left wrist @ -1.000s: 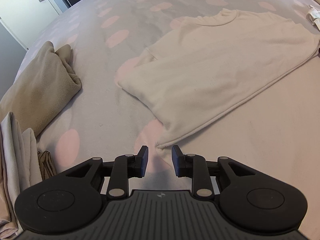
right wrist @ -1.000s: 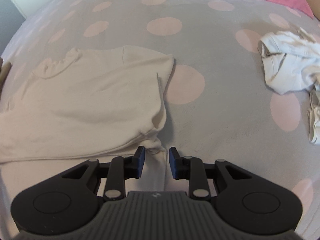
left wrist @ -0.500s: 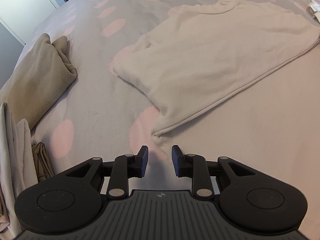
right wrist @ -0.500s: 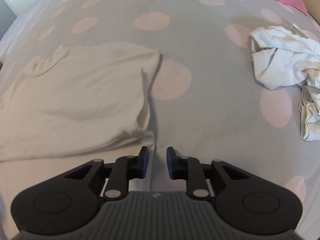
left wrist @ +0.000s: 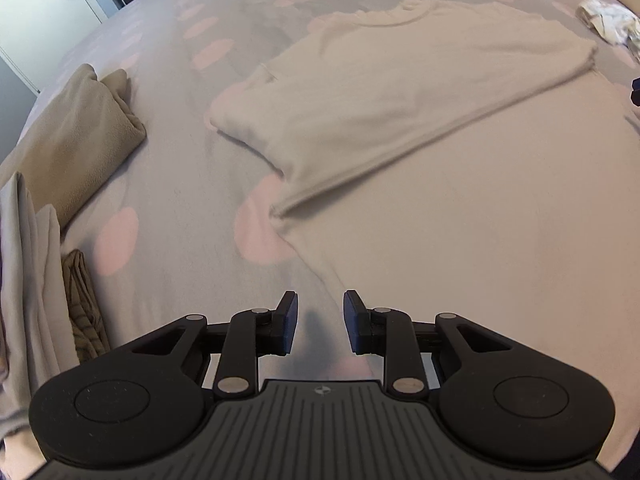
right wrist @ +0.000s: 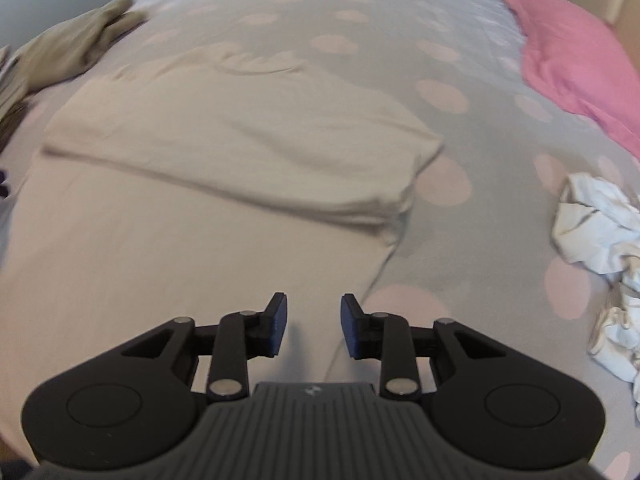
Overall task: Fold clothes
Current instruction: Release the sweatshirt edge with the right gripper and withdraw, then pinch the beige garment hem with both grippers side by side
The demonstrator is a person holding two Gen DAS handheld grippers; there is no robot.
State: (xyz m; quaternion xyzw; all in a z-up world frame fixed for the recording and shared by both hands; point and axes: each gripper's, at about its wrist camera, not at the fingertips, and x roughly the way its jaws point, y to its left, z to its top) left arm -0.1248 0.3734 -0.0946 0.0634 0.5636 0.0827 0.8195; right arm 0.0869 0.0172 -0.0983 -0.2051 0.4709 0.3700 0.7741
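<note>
One cream sweatshirt (left wrist: 400, 92) lies half-folded on the dotted bedspread (right wrist: 460, 240). Left gripper (left wrist: 320, 320) hovers at its near left edge, jaws parted, empty. Right gripper (right wrist: 312, 320) hovers over its near right edge, jaws opening, gripping nothing. Crumpled white clothes (right wrist: 592, 232) lie right of the sweatshirt, a tan garment (left wrist: 76, 136) left.

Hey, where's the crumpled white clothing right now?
The crumpled white clothing lies at the right edge of the right wrist view on the spotted bedspread, right of the cream shirt and below the pink fabric.
</note>
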